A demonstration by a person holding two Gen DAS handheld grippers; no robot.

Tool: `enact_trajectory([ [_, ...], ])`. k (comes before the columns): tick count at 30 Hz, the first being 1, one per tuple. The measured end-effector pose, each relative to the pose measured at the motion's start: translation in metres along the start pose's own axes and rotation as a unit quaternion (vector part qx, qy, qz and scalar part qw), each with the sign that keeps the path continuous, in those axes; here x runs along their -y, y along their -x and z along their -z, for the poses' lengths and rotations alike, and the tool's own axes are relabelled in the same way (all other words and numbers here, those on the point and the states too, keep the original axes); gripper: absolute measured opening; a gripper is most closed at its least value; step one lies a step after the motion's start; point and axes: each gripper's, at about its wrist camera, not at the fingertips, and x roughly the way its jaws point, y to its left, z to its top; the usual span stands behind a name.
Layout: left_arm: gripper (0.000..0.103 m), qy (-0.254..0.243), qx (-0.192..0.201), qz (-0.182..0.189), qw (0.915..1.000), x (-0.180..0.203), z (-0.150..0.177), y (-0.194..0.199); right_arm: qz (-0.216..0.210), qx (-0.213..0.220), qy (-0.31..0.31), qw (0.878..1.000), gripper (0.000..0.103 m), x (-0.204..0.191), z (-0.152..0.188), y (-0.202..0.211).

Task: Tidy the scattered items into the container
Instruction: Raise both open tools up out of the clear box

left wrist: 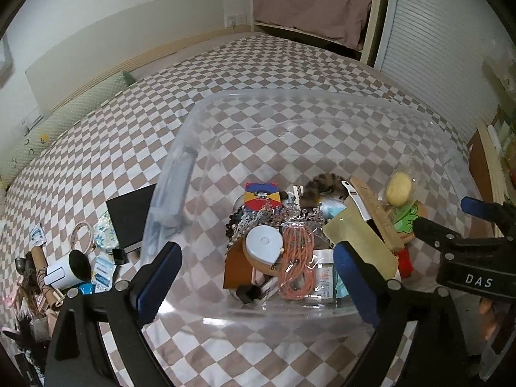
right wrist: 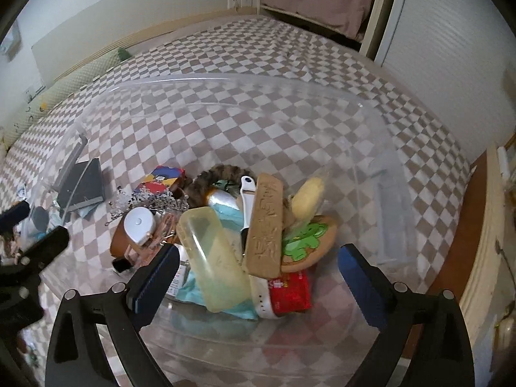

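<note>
Clear plastic bin [left wrist: 180, 148] stood on the checked bedspread [left wrist: 258, 74], holding a heap: white round tape measure [left wrist: 264, 244], coiled orange cord [left wrist: 296, 264], yellow-green case [right wrist: 211, 258], carved wooden block [right wrist: 266, 222], frog patch [right wrist: 304, 237], red packet [right wrist: 290, 290], potato in a bag [left wrist: 399, 188]. Still outside, left of the bin: black notebook [left wrist: 129, 219], white cup [left wrist: 69, 269], small packets [left wrist: 103, 272].

Left gripper [left wrist: 256, 277] and right gripper [right wrist: 258, 279] both hung over the bin with fingers spread wide, nothing between them.

Judgement: the cup looked light, rigid and slick, so best taken across its wall. Notebook stiff and flat; take it by an edge. Packets limp, thin.
</note>
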Motion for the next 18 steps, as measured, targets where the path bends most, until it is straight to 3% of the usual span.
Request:
enact_trajectory([
  [5, 0.096, 0.011, 0.011, -0.004, 0.9999, -0.007, 0.004, 0.010, 0.000, 0.006, 0.008, 1.000, 0.103, 0.001, 0.007, 0.006],
  [9, 0.103, 0.021, 0.018, -0.009, 0.9996, -0.012, 0.008, 0.019, -0.006, 0.018, -0.001, 1.000, 0.103, 0.004, 0.009, 0.018],
  [18, 0.103, 0.033, 0.039, -0.015, 0.9986, -0.025, 0.021, 0.044, -0.009, 0.059, -0.005, 0.998, 0.103, 0.005, 0.015, 0.048],
])
